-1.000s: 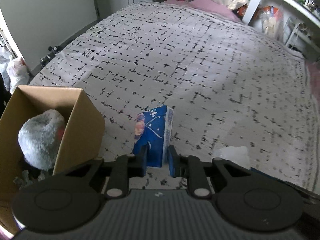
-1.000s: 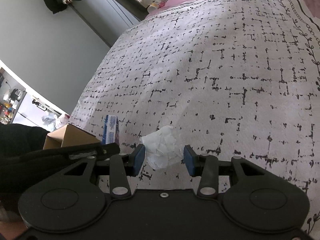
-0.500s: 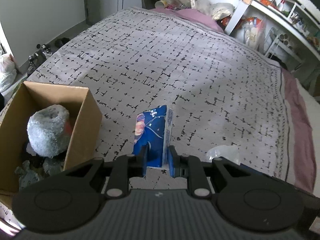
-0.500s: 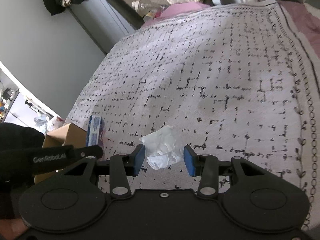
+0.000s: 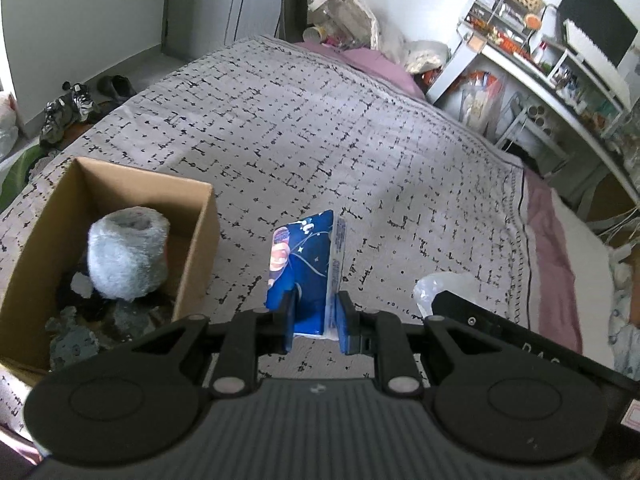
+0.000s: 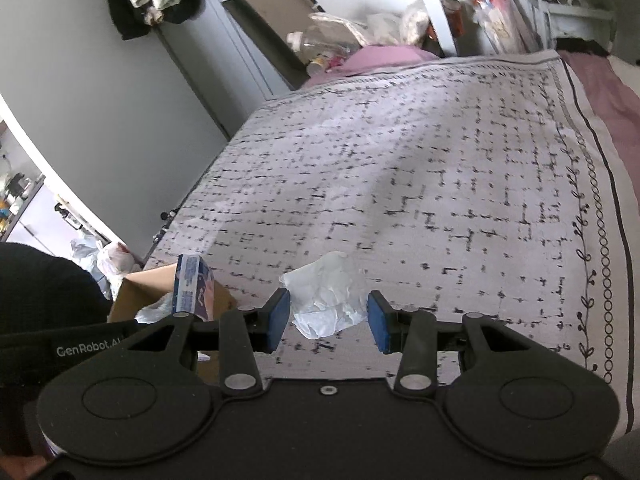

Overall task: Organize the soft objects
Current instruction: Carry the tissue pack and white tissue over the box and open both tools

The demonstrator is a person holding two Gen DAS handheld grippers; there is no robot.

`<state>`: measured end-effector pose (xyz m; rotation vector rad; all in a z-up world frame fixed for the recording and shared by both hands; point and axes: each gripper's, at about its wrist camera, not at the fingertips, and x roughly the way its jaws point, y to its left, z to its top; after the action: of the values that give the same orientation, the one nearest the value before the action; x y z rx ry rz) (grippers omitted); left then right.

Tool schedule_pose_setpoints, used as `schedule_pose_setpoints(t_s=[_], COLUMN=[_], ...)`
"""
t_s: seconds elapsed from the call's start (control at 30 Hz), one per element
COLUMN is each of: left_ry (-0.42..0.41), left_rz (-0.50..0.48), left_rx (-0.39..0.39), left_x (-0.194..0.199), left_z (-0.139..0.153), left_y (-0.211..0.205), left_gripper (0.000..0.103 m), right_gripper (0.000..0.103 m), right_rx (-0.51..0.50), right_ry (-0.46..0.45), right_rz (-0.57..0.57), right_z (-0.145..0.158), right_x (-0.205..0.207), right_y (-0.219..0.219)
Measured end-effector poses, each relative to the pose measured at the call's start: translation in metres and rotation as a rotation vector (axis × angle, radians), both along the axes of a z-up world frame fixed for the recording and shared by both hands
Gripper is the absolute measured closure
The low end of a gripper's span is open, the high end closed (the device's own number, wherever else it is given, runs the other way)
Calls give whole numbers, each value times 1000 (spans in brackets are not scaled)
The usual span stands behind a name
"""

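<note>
My left gripper [image 5: 314, 320] is shut on a blue tissue pack [image 5: 304, 264] and holds it above the bed, just right of a cardboard box [image 5: 200, 240]. The box holds a grey fluffy roll [image 5: 126, 254] and dark soft items. The pack also shows in the right wrist view [image 6: 192, 284], above the box [image 6: 136, 300]. My right gripper [image 6: 326, 320] is wide apart around a crumpled white plastic bag [image 6: 326, 300]; its pads do not press the bag. The bag also shows in the left wrist view [image 5: 444, 286].
The bed has a grey patterned cover [image 5: 340, 128] with a pink sheet [image 5: 548, 248] at its right edge. Shoes [image 5: 68, 104] lie on the floor at the left. Cluttered white shelves [image 5: 540, 60] stand at the right, bottles and bags [image 5: 344, 20] at the bed's far end.
Both grippers have risen from the bed, so more of the room shows. The left one carries the tissue pack nearer the box. The white bag stays between the right fingers.
</note>
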<state>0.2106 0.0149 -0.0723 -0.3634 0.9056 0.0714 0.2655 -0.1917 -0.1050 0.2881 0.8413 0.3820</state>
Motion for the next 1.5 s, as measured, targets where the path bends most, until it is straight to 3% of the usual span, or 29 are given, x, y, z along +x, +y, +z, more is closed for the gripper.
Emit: schedule_pose_setpoints(t_s=[0.77,1.33,1.5], left_ry=[-73,-37,9], left_rz=[81,164,194], left_rx=[-110,-154,-184], left_x=[-37,-57,-60], left_z=[20,9,-2], left_y=[98,159,169], left_gripper=[83,83,81], right_gripper=[61,61,61], right_rx=[-39,-60,-67], right_ry=[-57,-72,-71], right_rz=[83,165,174], right_z=[34,44,43], right_x=[-22,-26,-25], right_y=[87,147,155])
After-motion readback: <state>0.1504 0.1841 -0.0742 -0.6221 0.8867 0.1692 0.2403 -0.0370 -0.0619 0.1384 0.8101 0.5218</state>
